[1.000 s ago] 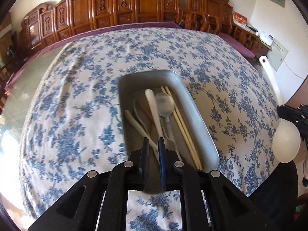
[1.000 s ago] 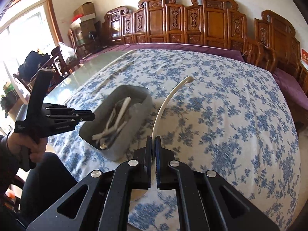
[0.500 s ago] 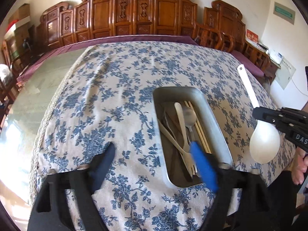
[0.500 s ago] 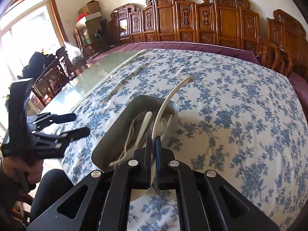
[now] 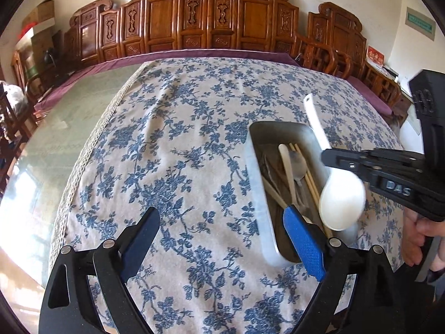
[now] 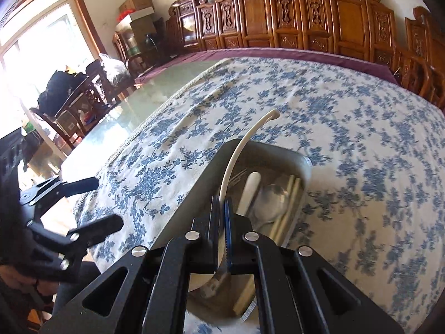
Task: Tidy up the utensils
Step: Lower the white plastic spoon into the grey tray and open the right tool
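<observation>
R gripper [image 6: 222, 211] pinches white spoon [image 5: 340, 199] at neck over tray [image 5: 257, 189], L gripper [image 5: 222, 239] spread; prob light, stiff, slick, chippable.

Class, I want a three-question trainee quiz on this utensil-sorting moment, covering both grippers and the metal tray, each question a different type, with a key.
1. True or false: the left gripper is shut on a fork.
2. Multiple choice: the right gripper holds (A) chopsticks, (B) the white ladle, (C) nothing.
3. Fill in: the ladle's bowl hangs over the near end of the metal ____ on the floral tablecloth.

Key: 1 false, it is open and empty. 2 B. 3 tray, which already holds the chopsticks and a metal spoon.
</observation>
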Motion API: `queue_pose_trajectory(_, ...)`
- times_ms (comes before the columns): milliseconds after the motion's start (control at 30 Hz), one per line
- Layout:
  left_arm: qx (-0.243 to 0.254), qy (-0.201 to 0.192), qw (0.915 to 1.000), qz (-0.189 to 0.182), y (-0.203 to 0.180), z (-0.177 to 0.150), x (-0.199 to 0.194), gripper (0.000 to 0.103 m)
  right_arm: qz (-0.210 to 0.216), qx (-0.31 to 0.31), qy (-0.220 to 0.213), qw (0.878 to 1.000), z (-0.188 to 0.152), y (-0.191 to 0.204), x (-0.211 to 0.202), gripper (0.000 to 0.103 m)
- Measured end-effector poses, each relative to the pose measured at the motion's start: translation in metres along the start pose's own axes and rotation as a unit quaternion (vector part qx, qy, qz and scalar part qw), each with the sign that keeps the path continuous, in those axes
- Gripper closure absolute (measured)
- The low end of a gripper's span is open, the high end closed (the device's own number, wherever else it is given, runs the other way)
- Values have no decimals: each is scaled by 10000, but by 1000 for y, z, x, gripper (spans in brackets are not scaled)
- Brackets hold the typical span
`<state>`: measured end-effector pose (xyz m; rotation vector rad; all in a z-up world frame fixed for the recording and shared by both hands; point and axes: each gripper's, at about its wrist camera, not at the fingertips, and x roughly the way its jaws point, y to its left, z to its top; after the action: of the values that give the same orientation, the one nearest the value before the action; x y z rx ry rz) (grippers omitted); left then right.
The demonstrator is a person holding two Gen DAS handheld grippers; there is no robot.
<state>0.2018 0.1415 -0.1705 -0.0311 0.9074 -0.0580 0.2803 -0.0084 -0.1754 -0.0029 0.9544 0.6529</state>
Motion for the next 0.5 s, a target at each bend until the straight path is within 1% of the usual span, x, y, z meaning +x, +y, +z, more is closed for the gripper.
queue_pose_trajectory(167,-85,-2,10000,24,9,-4,0,16,-20,-119,191,9997,-1,14,26,99)
queue_pose_trajectory(367,-151,13,9999,-10,14,-5,2,16,81,-84,269,9996,-4,22,38,98)
queue_pose_trajectory(500,-149,-7,9999,-28,14,-4,0,16,97,-112,271,9995,-4,24,39,97)
